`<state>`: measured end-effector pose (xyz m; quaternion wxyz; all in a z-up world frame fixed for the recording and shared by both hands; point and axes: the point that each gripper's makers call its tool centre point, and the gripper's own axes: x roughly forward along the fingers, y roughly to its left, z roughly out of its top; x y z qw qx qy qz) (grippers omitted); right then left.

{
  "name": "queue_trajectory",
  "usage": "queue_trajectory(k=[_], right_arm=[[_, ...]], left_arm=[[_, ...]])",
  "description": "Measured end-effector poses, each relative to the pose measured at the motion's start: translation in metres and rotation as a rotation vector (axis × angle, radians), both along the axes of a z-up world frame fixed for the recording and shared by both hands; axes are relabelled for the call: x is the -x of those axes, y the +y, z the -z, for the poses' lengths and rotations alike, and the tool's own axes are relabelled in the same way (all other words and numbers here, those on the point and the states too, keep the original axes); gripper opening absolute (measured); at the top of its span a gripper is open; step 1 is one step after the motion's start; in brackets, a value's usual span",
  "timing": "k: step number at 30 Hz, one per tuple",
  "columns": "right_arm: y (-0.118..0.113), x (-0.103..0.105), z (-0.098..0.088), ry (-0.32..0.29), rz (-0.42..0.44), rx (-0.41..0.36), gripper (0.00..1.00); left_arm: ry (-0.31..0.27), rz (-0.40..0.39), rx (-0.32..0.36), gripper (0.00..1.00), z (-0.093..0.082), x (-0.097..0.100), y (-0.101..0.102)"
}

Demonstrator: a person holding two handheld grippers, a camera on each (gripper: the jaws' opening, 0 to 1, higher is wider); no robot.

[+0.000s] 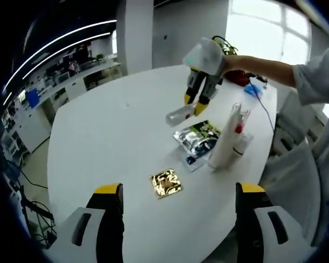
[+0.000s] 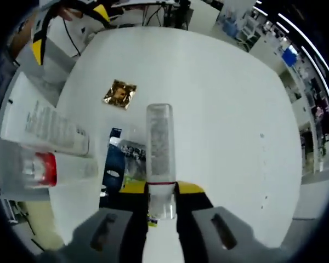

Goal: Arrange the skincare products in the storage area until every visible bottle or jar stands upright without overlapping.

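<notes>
Item: clear plastic bottle, light and slick, pinched at its neck by my right gripper; left gripper wide, empty.

Right gripper, apparently clamping clear bottle above white table.

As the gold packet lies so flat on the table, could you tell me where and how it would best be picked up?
Take the gold packet by an edge or corner, coming down from above with the open left tongs nearest it. It is a thin, crinkled square lying flat on the white table, apart from the other things, so its slightly raised rim is probably all there is to pinch.
</notes>
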<state>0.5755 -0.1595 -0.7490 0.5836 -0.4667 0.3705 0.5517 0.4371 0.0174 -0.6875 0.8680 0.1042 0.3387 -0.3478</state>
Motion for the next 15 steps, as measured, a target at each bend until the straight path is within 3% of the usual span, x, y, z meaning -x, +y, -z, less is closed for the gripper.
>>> queue_trajectory(k=[8, 15], right_arm=[[0.001, 0.019, -0.022, -0.009, -0.031, 0.002, 0.18], [-0.007, 0.033, -0.043, -0.067, -0.036, 0.011, 0.18]], left_arm=[[-0.029, 0.015, 0.001, 0.81, -0.009, 0.001, -0.003], [-0.040, 0.016, 0.000, 0.81, -0.012, 0.006, -0.003]])
